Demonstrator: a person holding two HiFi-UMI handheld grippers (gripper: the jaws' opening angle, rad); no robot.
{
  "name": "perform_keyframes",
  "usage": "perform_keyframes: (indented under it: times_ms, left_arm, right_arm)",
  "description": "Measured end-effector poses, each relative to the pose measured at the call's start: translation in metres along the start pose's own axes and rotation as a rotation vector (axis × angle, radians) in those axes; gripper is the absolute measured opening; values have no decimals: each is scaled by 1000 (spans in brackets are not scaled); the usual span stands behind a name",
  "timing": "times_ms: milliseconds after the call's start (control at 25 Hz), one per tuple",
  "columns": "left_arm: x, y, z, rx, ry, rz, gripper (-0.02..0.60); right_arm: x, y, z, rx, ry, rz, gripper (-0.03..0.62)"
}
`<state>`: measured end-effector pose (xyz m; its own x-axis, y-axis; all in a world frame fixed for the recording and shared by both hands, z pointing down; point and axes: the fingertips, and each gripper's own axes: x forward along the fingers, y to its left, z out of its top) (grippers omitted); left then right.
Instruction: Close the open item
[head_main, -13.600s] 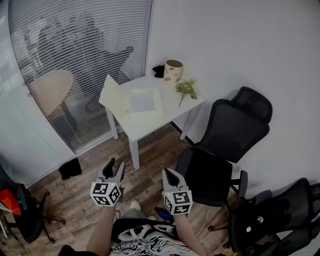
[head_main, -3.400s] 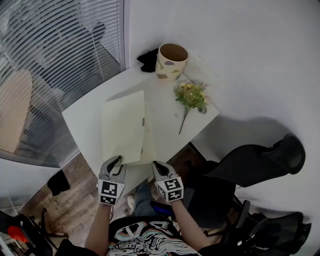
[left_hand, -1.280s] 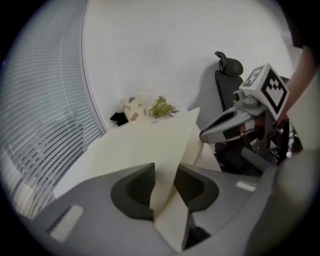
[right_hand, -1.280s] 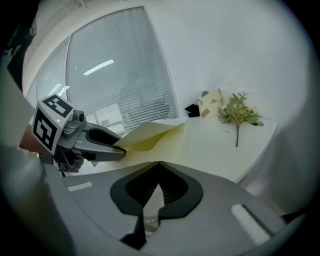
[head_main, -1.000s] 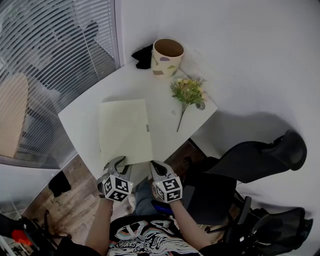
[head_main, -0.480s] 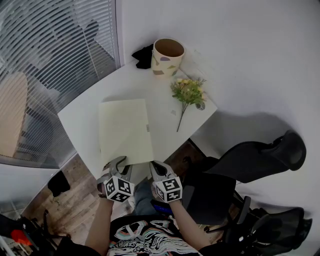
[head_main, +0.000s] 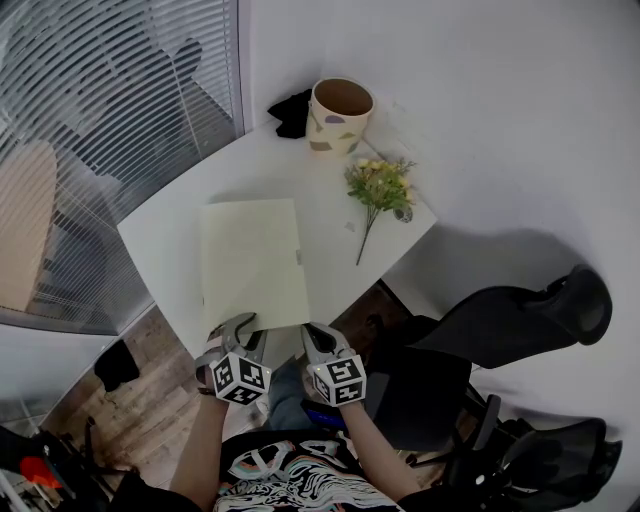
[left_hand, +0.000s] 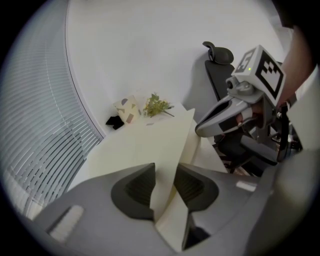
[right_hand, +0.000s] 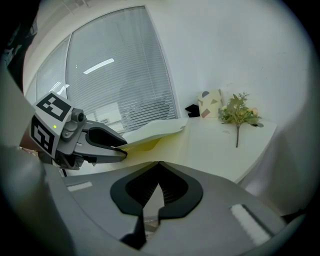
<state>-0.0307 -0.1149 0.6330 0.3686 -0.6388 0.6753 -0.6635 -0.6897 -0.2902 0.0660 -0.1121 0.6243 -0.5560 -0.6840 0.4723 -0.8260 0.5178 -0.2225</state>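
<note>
Finds the pale yellow folder (head_main: 253, 262) on the white worktop (head_main: 165, 232), reaching its near edge, well apart from the flower sprig (head_main: 378, 185) and the patterned pot (head_main: 340, 115) at the far corner.

Notes the cover, raised on its spine a few seconds back, now lowered over the lower leaf and nearly flat. Records the near corner as not yet seated: sees, in the right gripper view, a yellow gap under the cover at the left claw's end.

Reads the left claw (head_main: 243, 324) as part open, with the cover's corner standing loose between the pads, not pinched. Reads the right claw (head_main: 309, 331) as closed tip to tip and empty, just beside the folder's near right corner.

Judges the closing all but done. Remains only to slip the corner free and press it flat.
</note>
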Motion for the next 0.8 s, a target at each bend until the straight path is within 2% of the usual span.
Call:
perform_keyframes:
  times_ms: [800]
  left_arm:
    - [-1,-1,0,-15,-14,-27,167]
  right_arm:
    - [-1,3,0,-47,17,-3,0]
